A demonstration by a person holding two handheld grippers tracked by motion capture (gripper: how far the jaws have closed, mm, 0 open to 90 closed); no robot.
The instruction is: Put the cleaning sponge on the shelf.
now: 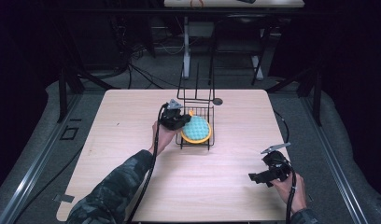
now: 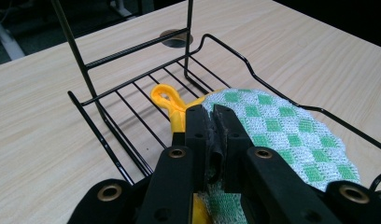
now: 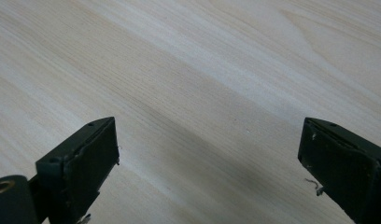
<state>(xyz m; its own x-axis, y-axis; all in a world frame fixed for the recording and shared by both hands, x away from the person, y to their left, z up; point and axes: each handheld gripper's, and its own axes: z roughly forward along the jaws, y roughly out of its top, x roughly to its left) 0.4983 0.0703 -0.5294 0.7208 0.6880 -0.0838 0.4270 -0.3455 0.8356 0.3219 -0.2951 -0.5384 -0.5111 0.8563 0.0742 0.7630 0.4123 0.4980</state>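
A round green-and-white checked pot holder (image 1: 196,128) with a yellow rim and loop lies in a black wire rack (image 1: 196,99) at the table's middle. My left gripper (image 1: 181,122) is at the rack's left side. In the left gripper view its jaws (image 2: 213,112) are pressed together on the near edge of the pot holder (image 2: 282,130), beside the yellow loop (image 2: 165,98), inside the rack (image 2: 132,49). My right gripper (image 1: 254,177) hovers near the table's front right. It is open (image 3: 209,149), with bare wood between its jaws.
The light wooden table (image 1: 123,121) has a round cable hole (image 1: 218,101) just behind the rack. The rack's tall wire uprights (image 1: 197,79) rise at its back. Dark floor, cables and another table's legs lie beyond the far edge.
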